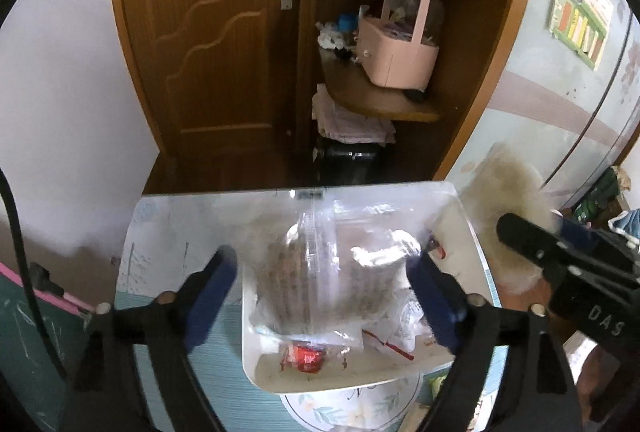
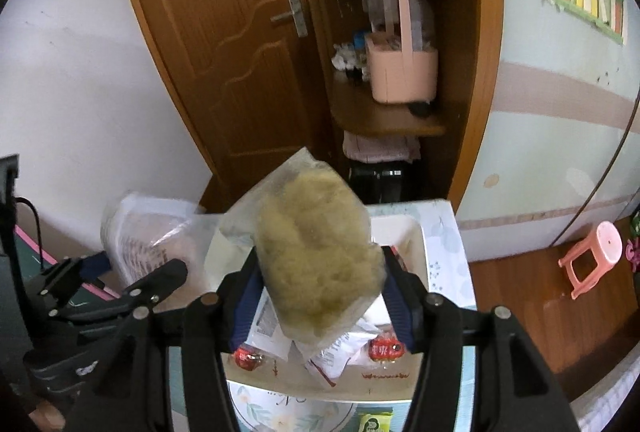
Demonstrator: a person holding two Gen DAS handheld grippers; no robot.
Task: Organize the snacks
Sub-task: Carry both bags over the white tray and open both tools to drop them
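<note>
Snacks: piled in the white tray (image 2: pixel 416 232) on the counter (image 1: pixel 168 232), red-wrapped sweets (image 1: pixel 306 354) at its near end.
Left tongs (image 1: pixel 322 296): spread wide above the tray, clear biscuit pack (image 1: pixel 320 272) between the pads, no pinch visible.
Right tongs (image 2: pixel 320 302): clamped on the floss bag (image 2: pixel 316 256), held over the tray.
Risk: biscuit pack loose, could tip off the heap and over the tray's rim.
Also: floss bag slippery, might slide out early; both tongs crowding the tray, easy to bump.
</note>
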